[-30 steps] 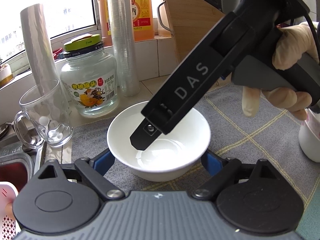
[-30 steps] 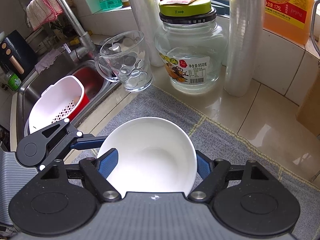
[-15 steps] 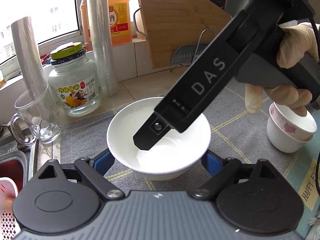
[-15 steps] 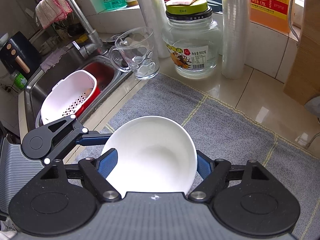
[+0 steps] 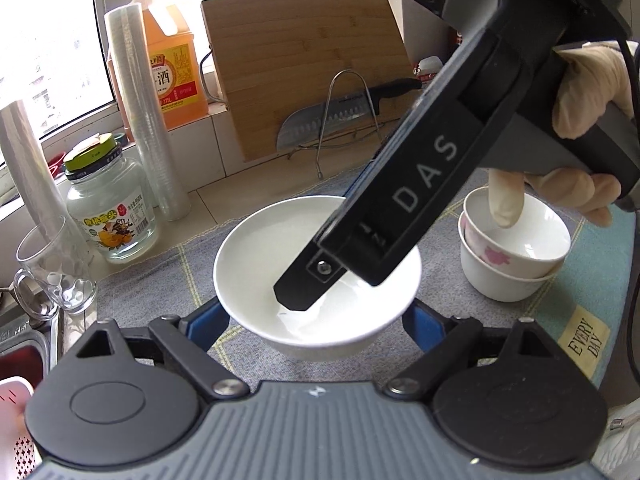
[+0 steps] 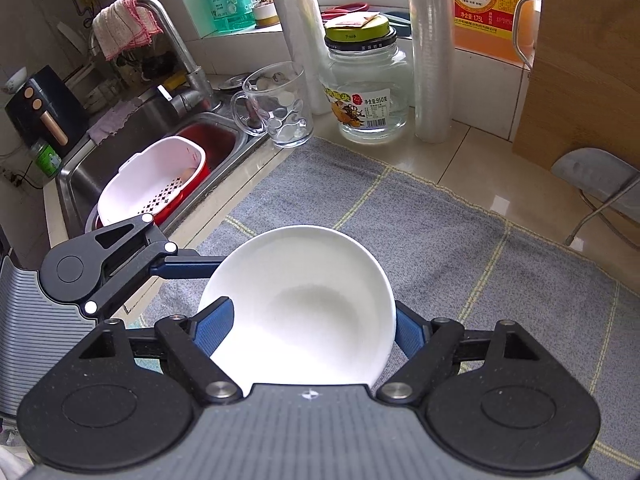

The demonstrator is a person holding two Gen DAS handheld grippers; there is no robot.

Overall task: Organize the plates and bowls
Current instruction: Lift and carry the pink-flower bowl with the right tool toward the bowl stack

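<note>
A plain white bowl hangs a little above the grey checked mat, held from two sides. My left gripper is shut on it, blue pads against the outer wall left and right. My right gripper also has the bowl between its pads, which still touch it while the jaws are opening. In the left wrist view one right-gripper finger dips inside the bowl. Two stacked small bowls with pink flowers stand on the mat to the right, under a gloved hand.
A glass mug, a labelled jar and sleeves of plastic cups line the tiled back edge. A cutting board and a knife on a wire rack stand behind. At left is the sink with a pink colander.
Both grippers have carried the bowl to the right and slightly up. The jar and mug slid off to the left, and the stacked small bowls and knife rack came into view.
</note>
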